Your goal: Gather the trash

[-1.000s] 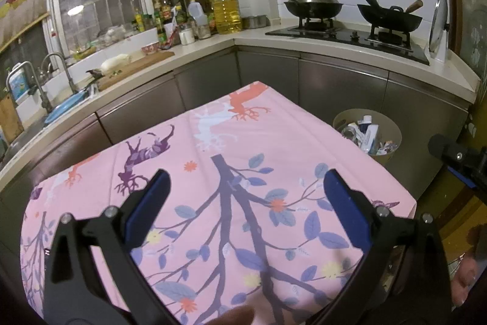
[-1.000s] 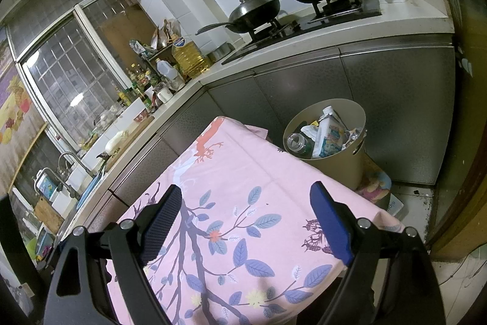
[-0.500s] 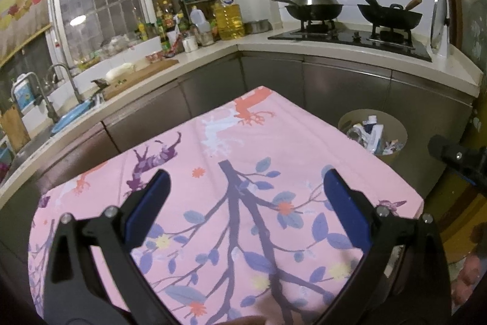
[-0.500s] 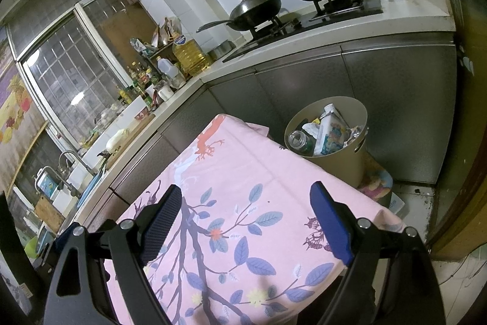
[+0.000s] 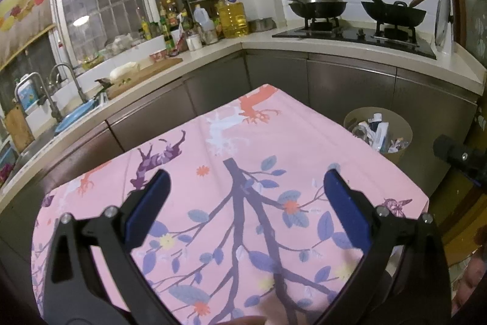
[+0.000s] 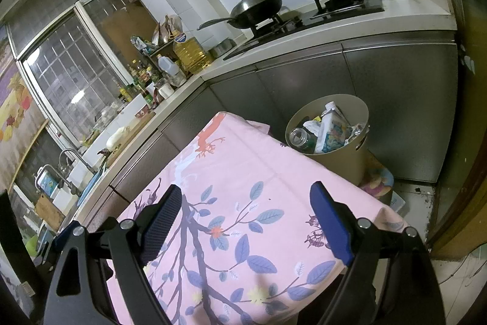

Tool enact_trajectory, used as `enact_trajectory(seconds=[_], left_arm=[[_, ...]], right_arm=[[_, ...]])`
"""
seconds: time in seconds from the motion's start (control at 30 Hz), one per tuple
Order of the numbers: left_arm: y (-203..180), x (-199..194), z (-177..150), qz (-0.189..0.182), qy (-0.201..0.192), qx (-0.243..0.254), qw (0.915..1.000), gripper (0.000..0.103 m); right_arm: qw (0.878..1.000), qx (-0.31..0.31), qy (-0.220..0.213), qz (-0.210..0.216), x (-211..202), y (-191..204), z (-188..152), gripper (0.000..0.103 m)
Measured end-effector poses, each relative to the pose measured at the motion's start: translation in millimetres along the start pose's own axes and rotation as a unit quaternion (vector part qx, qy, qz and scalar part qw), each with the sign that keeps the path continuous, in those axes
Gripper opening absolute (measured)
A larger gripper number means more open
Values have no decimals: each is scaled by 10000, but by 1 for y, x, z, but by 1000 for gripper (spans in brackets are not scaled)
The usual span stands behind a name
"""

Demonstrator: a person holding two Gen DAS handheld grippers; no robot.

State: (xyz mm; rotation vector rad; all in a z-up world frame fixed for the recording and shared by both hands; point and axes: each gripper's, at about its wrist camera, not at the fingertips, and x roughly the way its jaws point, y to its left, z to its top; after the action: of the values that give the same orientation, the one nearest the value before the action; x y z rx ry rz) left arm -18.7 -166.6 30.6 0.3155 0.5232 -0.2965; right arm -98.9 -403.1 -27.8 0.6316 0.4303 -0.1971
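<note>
Evidently both grippers were held above a table draped in a pink tablecloth (image 5: 292,142) printed with blue leaves and purple branches. The left gripper (image 5: 243,188) was seen with its blue-padded fingers (image 5: 149,203) spread wide and nothing held between them; only the patterned cloth showed in the gap. The right gripper (image 6: 246,203) was likewise found wide open and empty, its fingers (image 6: 330,221) poised over the cloth's near right part.

The trash was seen gathered in a beige trash bin (image 6: 341,160) — set on the floor just beyond the table's far right corner, in front of the grey cabinet doors (image 6: 395,105). Inside it a clear bottle (image 6: 299,137), a printed carton (image 6: 330,128) and crumpled paper could be made out. In the left wrist view the same bin (image 5: 395,154) was seen past the cloth's right edge, with the tip of another black tool at the far right border.

Behind, a pale counter (image 5: 350,46) was seen wrapped around the room, carrying a black hob with a lidded wok (image 5: 316,3) and a dark wok (image 5: 392,12). A big oil bottle (image 5: 232,19) and smaller bottles were crowded in the corner — a sink tap (image 5: 65,81) was visible at the left.
</note>
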Motion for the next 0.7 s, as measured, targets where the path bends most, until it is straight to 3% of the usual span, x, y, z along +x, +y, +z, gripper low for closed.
enact_trajectory(seconds=[0.7], left_arm=[[1, 1, 0, -34, 89, -11, 10000, 97]], right_arm=[[10000, 4, 3, 0, -1, 0, 1, 83]])
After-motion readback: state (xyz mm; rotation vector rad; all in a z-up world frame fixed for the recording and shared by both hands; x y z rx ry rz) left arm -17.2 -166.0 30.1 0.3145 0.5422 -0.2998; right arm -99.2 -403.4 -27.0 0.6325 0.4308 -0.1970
